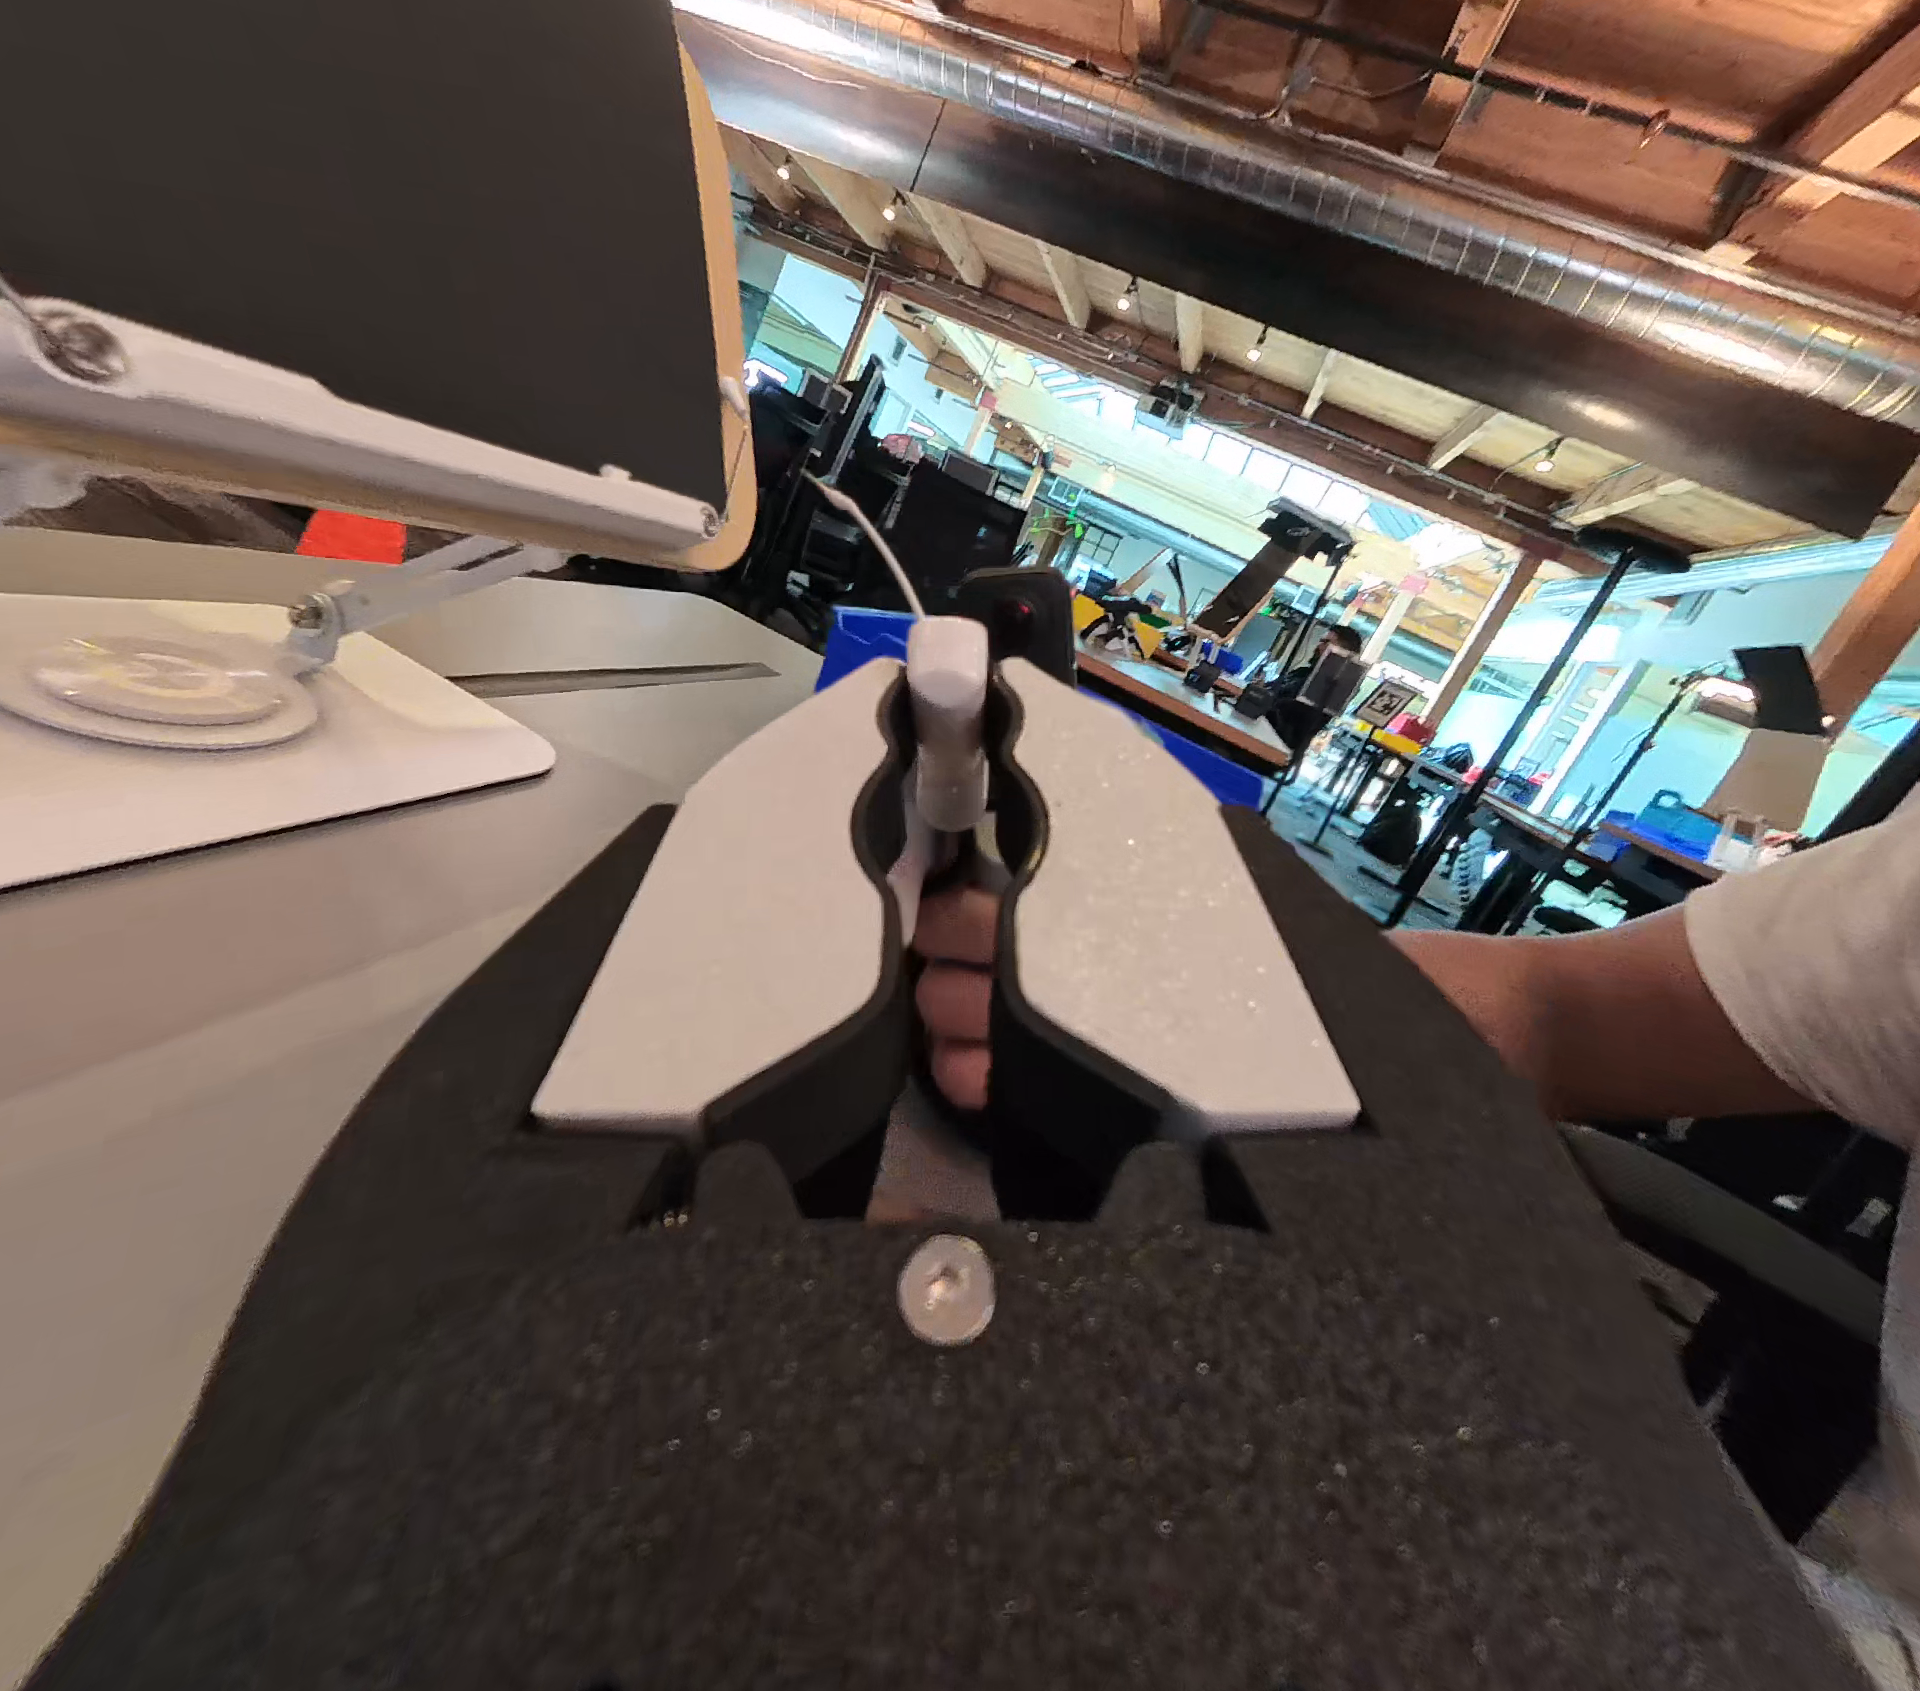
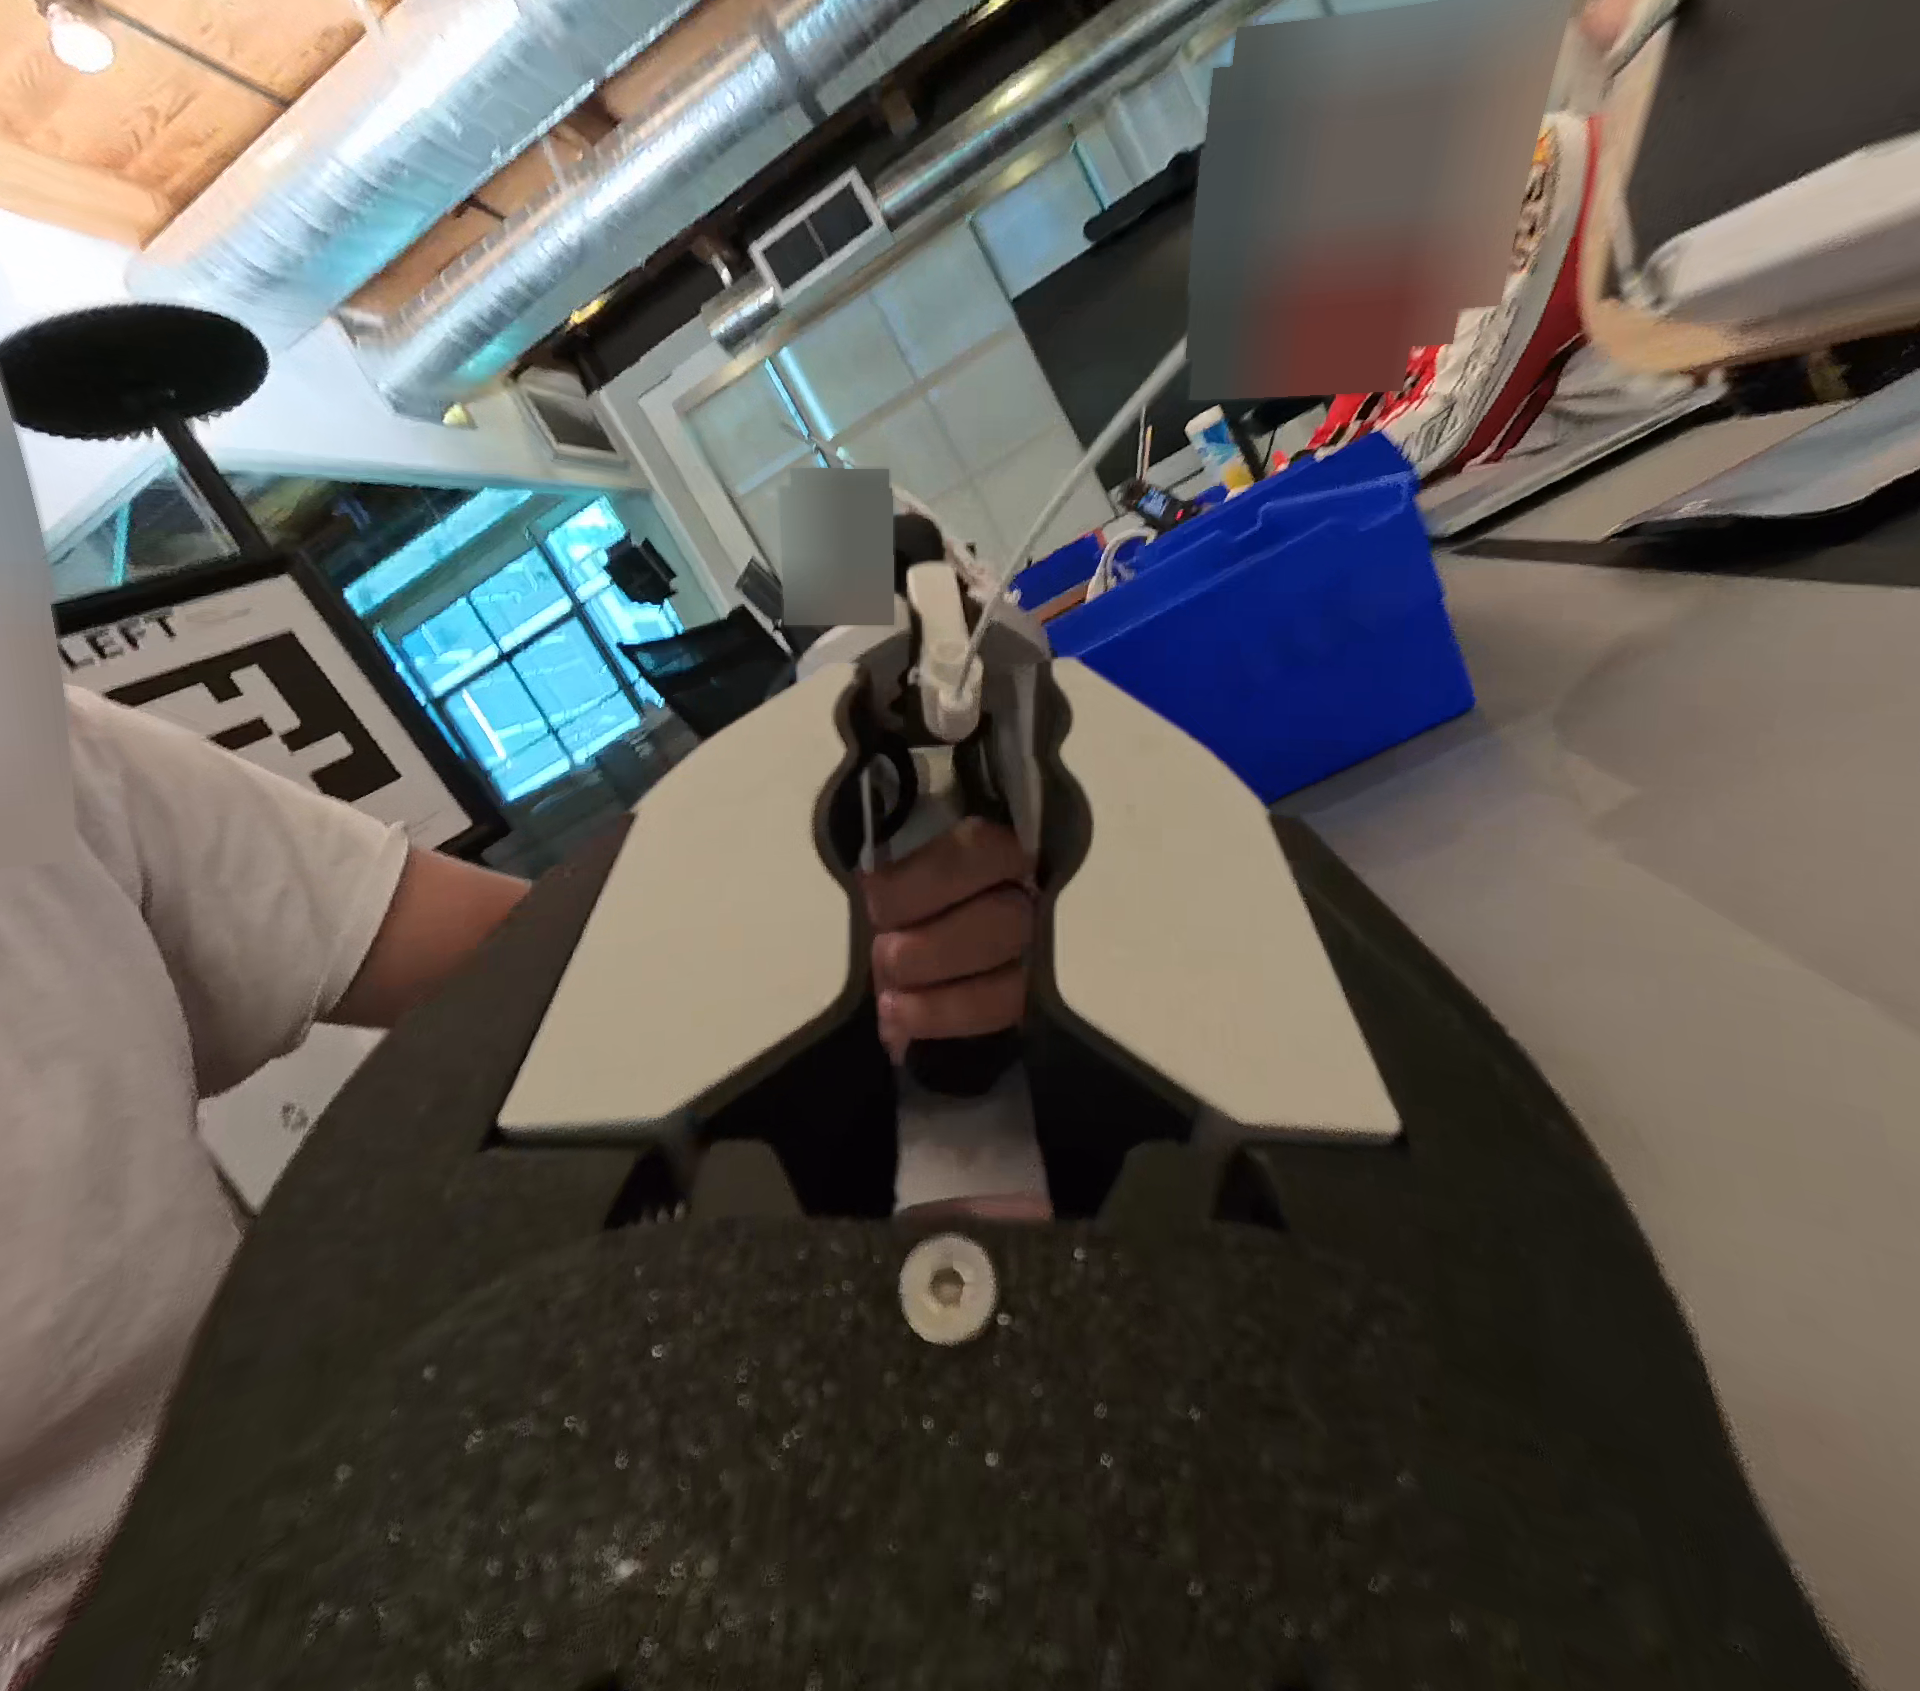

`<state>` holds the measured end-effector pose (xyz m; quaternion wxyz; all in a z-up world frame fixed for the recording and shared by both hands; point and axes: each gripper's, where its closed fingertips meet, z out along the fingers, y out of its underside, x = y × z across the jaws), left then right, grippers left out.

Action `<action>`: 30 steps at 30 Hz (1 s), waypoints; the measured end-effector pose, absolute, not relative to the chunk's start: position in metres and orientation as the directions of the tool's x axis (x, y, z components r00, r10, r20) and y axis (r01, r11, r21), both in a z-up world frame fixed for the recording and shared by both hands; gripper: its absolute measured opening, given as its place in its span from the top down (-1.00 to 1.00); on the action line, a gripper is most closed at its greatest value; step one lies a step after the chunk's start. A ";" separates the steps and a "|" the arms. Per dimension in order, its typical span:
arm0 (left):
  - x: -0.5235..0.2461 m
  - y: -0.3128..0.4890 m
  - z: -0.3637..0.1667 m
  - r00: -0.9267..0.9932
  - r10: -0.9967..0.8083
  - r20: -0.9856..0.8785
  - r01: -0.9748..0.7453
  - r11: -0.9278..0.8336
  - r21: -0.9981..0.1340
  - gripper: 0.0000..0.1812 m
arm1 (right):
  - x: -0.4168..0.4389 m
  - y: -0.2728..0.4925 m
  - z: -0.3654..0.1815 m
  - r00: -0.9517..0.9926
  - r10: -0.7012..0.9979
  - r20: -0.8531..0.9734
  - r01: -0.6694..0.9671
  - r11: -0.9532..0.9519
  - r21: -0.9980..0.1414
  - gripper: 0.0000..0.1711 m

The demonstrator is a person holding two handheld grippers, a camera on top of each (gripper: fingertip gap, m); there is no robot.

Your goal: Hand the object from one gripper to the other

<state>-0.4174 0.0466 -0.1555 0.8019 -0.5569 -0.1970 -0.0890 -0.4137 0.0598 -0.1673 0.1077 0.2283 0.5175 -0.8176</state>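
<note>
A white cable plug [image 1: 948,711] with a thin white cable [image 1: 883,545] is held in the air between both grippers, which face each other. My left gripper [image 1: 950,691] is shut on the plug, its grey pads pressing both sides. In the right wrist view the same plug [image 2: 932,602] stands between the jaws of my right gripper [image 2: 956,675], which are set wider than the plug with dark gaps beside it. A grey finger of the left gripper [image 2: 1016,748] shows inside that gap. The person's hands show behind each gripper.
A grey table [image 1: 208,1018] lies below. A dark monitor [image 1: 343,114] on a white arm stands at the left, with a white pad [image 1: 312,779] under it. A blue bin [image 2: 1278,644] sits on the table's far edge. The person's arm [image 1: 1558,1007] is at the right. Both grippers' tips are close together, under 4 cm apart.
</note>
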 end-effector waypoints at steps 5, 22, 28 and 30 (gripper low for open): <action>-0.419 0.041 -0.156 0.915 0.100 0.391 0.339 0.336 -0.879 0.87 | -0.434 0.098 -0.155 -0.825 0.021 -0.565 0.437 -0.611 -0.660 0.59; -0.402 0.061 -0.174 0.952 0.107 0.287 0.264 0.188 -0.946 0.87 | -0.442 0.126 -0.139 -0.797 -0.025 -0.603 0.442 -0.704 -0.555 0.97; -0.409 0.054 -0.168 0.959 0.212 0.190 0.148 0.198 -0.969 0.69 | -0.434 0.101 -0.106 -0.854 0.324 -0.407 0.291 -0.351 -0.890 0.98; -0.413 0.050 -0.165 0.956 0.254 0.146 0.101 0.181 -0.978 0.67 | -0.429 0.093 -0.105 -0.864 0.397 -0.310 0.273 -0.148 -0.951 0.98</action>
